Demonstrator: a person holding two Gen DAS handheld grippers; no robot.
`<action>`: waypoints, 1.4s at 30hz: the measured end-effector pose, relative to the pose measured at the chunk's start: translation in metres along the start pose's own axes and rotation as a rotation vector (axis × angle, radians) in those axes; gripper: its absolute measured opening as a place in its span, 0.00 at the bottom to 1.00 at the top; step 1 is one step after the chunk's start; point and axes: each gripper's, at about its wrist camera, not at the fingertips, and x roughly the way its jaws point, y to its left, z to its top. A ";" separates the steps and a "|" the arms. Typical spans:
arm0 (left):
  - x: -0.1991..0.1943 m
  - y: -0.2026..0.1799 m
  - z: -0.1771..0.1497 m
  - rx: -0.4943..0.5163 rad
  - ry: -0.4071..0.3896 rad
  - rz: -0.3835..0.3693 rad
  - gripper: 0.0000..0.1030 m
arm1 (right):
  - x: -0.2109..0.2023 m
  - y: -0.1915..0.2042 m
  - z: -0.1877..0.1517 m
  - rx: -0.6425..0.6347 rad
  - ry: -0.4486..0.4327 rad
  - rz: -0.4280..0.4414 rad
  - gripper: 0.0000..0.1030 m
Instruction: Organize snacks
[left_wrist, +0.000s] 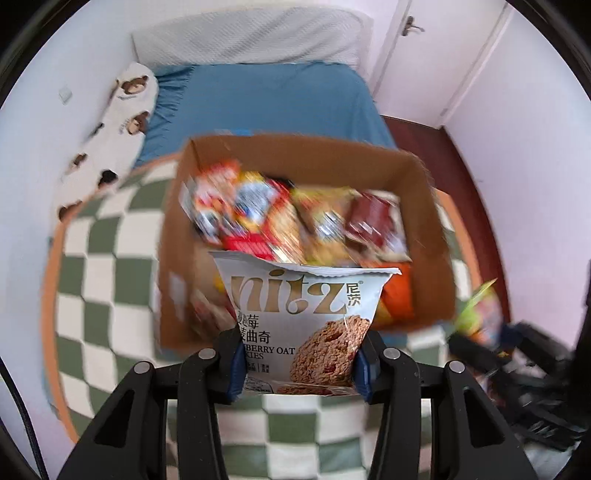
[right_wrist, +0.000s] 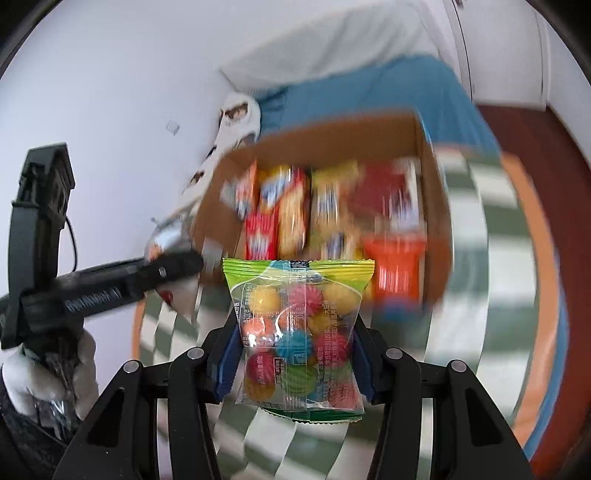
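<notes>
Cardboard box (left_wrist: 424, 236): open-topped, standing on a green-and-white checked rug (left_wrist: 92, 280) laid over a blue-sheeted bed (left_wrist: 266, 99); holds several bright snack packets, mostly stood on end in rows, presumably so more fit; details blurred. Cookie bag (left_wrist: 295, 317): pale, printed with an oat cookie, held upright over the box's near edge. Left tongs (left_wrist: 297, 363): clamped on the lower part of the cookie bag, one blue pad at each side, a hold that leaves the top free to go in first. Candy bag (right_wrist: 299, 332): clear with a green top, full of coloured balls, held upright just short of the box. Right tongs (right_wrist: 295, 365): clamped on the candy bag's sides. Both bags appear bound for the box, neither yet inside.
</notes>
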 end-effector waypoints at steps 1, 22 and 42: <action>0.005 0.006 0.006 -0.006 0.008 0.012 0.42 | 0.004 0.000 0.014 -0.002 -0.005 -0.008 0.53; 0.120 0.051 0.049 -0.053 0.218 0.129 0.92 | 0.158 -0.036 0.128 0.014 0.212 -0.279 0.95; 0.058 0.027 0.014 -0.048 -0.021 0.149 0.99 | 0.091 -0.033 0.084 -0.034 0.089 -0.352 0.98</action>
